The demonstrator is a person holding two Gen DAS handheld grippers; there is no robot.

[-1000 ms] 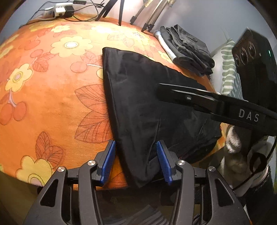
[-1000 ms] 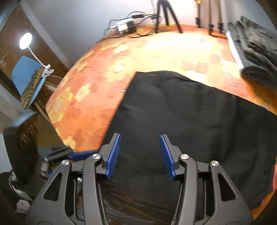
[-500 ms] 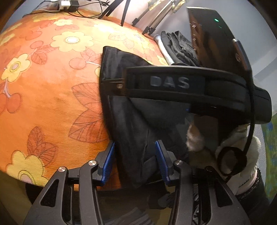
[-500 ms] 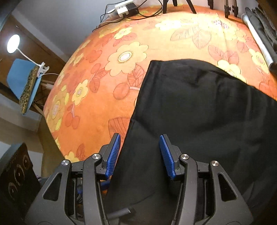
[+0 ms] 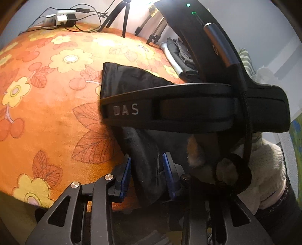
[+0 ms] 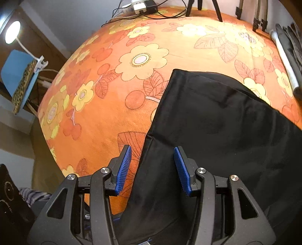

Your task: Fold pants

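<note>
- A second ago the right gripper [image 6: 152, 167] looked over the middle of the black pants [image 6: 217, 132]; it has since swung leftward, so the cloth's left edge now runs between its blue pads, which stand apart with fabric between them and nothing pinched.
- In the left wrist view the right gripper's body [image 5: 188, 115] has moved in from the right and now crosses just ahead of the left gripper [image 5: 147, 177], hiding much of the cloth.
- The left gripper's pads have drawn in and press on a hanging corner of the pants [image 5: 145, 160]: it looks clamped on the cloth.
- My reading: both claws are gathered at the near-left corner, so a lift-and-carry fold is being set up, and the fold itself is not yet made.
- Ahead and left of both claws the flowered orange blanket [image 6: 105, 105] lies bare, giving room to carry the cloth.
- Far right of the right gripper lies a stack of dark folded clothes [image 6: 294, 43]; tripod legs [image 6: 207, 7] stand at the far edge.
- The two grippers sit very close, so a bump is the main risk.
</note>
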